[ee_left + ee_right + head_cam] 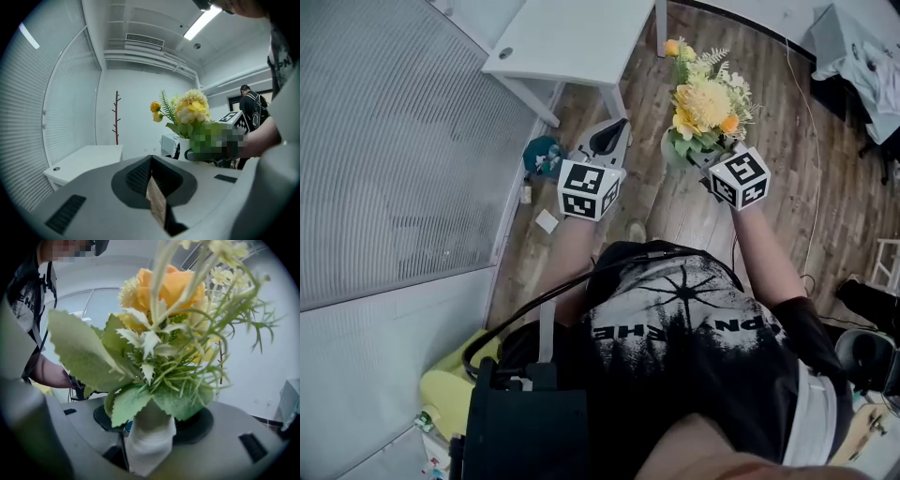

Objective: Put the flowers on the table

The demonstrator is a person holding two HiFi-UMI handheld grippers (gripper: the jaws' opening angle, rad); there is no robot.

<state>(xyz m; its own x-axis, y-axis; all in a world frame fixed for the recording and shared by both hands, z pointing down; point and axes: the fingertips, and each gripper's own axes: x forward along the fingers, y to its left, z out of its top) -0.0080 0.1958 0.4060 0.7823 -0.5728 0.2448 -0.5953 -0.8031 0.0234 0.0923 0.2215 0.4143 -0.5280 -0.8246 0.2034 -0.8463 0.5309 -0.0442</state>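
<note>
The flowers [705, 98] are a yellow and orange bunch with green leaves in a white vase [150, 439]. My right gripper [705, 157] is shut on the vase's neck and holds the bunch upright in the air above the wooden floor. In the right gripper view the flowers [164, 296] fill most of the frame. The white table [572, 37] stands ahead and to the left, with its corner close to the bunch. My left gripper [614, 136] is level with the right one, to the left of the bunch; its jaws meet with nothing between them. From the left gripper view the flowers [187, 112] hang to the right and the table [84, 161] lies low on the left.
A window wall with blinds [394, 141] runs along the left. A teal object [544, 155] and a small white piece [547, 221] lie on the floor by the table leg. A chair with cloth [858, 56] is far right. A coat stand [116, 117] and another person [251, 110] stand beyond.
</note>
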